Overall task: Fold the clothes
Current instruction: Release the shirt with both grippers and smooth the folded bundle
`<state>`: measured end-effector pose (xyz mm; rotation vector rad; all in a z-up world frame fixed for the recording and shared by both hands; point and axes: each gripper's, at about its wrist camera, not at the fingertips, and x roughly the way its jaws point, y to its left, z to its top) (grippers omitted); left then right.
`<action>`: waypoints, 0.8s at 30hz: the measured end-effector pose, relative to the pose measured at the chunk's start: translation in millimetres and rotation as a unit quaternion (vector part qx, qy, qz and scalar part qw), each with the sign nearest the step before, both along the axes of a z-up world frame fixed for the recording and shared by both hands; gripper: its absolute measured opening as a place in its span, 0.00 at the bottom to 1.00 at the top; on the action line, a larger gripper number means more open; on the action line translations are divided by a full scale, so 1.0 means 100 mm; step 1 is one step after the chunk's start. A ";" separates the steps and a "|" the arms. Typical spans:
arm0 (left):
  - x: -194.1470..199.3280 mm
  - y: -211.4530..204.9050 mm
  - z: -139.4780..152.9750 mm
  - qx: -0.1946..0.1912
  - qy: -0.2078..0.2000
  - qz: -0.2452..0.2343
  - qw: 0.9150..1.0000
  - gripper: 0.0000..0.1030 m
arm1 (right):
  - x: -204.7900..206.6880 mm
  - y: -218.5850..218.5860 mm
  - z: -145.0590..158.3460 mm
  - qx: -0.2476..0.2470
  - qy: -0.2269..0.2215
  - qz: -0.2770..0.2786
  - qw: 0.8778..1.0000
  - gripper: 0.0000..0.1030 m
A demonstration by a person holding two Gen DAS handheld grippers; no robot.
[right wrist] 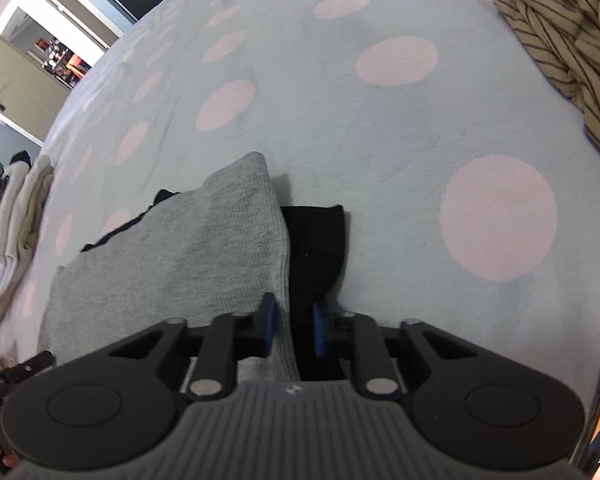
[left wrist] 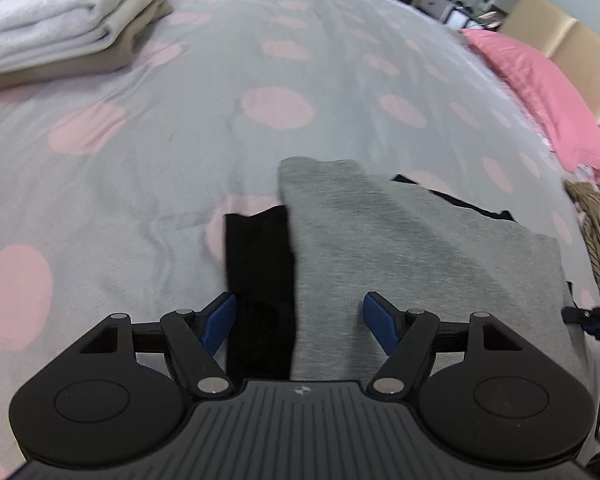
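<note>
The grey garment (left wrist: 400,248) lies flat on the bedspread (left wrist: 180,128), grey with pink dots, and a black garment (left wrist: 258,264) lies under it, showing along the grey one's side edges and beyond its far edge.

The left gripper (left wrist: 300,322) hangs over one side edge of the grey garment, where grey meets black; its jaws are spread wide, with the blue pads clear of the cloth on both sides. The right gripper (right wrist: 294,330) is at the opposite side edge of the grey garment, jaws drawn near together about the grey and black layers (whether the pads actually press the cloth I cannot tell).

Well away from the grey garment on the left gripper's side sit folded pale towels (left wrist: 60,20). Near its other side lies a crumpled striped garment (right wrist: 560,40), and beyond that a pink pillow (left wrist: 540,92).
</note>
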<state>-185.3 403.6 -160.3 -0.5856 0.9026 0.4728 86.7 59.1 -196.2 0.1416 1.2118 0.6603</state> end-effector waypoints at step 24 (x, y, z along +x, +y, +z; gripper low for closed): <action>-0.16 0.01 0.18 -0.017 -0.031 -0.059 0.998 0.30 | -0.84 1.38 1.02 0.077 0.025 0.116 0.990 0.15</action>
